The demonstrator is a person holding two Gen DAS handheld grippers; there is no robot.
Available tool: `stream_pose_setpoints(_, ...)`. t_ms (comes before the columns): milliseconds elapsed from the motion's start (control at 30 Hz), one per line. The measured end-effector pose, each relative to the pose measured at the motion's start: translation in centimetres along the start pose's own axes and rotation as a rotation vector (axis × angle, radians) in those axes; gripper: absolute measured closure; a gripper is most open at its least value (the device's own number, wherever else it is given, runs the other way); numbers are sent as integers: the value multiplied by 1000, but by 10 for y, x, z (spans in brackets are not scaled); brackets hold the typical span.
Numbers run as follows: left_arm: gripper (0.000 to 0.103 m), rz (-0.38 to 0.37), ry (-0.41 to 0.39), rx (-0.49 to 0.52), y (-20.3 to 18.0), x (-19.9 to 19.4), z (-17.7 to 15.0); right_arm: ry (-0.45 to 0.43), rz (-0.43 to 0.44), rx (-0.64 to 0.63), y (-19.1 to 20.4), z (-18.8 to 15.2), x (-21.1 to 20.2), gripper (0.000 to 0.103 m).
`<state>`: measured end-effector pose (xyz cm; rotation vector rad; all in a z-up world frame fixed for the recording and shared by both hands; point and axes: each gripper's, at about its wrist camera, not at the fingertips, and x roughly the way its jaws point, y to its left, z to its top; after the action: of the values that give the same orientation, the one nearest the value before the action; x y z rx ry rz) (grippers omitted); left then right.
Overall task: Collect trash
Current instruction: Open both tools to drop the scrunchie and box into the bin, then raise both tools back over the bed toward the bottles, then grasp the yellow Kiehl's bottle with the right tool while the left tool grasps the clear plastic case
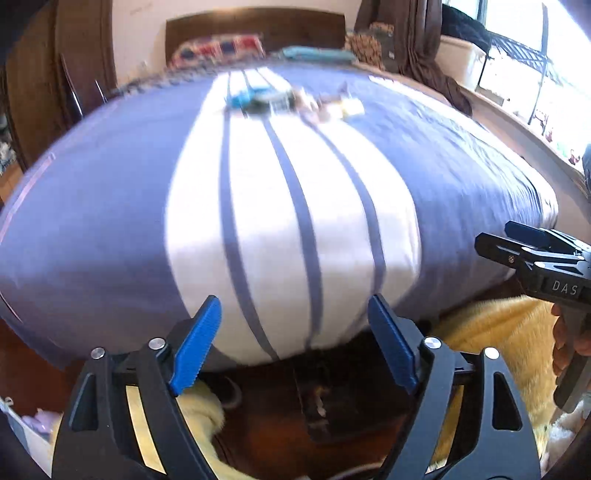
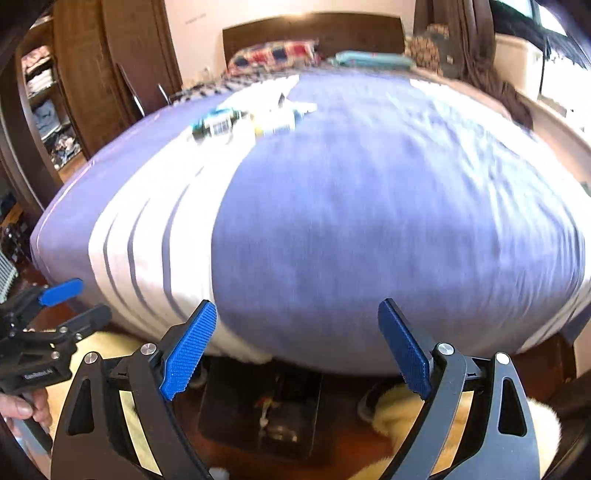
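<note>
A bedroom: bits of trash (image 1: 291, 101) are lying blurred, uncountable, far up the striped bed (image 1: 110, 221). Left gripper (image 1: 295, 343) and right gripper (image 2: 299, 347) are gaping wide, gripping nothing.

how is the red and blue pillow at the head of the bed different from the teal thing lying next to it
The pillow is patterned in red, blue and white blocks; the teal item is one plain colour. The pillow looks plump and raised, the teal item flat and low. The pillow lies left, the teal item right. Both rest against the dark headboard.
</note>
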<state>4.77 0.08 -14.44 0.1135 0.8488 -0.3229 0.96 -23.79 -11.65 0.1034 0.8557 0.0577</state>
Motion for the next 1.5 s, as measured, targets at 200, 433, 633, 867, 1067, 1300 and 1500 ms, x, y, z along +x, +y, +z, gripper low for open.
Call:
stream_pose_setpoints(200, 24, 40, -22, -8, 15, 11, 36, -46, -13, -17, 0, 46, 11, 13)
stream_pose_setpoints(433, 24, 74, -4, -9, 36, 43, 76, -23, 9, -33, 13, 95, 58, 13)
stream_pose_setpoints(633, 24, 68, 18, -26, 53, 71, 105, 23, 30, -86, 33, 127, 102, 6)
stream_pose_setpoints(867, 23, 50, 38, -26, 54, 98, 127, 74, 22, -109, 42, 154, 141, 6)
stream_pose_setpoints(1067, 23, 37, 44, -15, 54, 111, 143, 98, 16, -139, 45, 171, 161, 6)
stream_pose_setpoints(1300, 23, 2, 50, -25, 49, 129, 164, 84, 36, -137, 38, 179, 164, 19)
stream_pose_setpoints(1500, 22, -43, 61, -22, 32, 148, 181, 30, 25, -75, 8, 180, 144, 19)
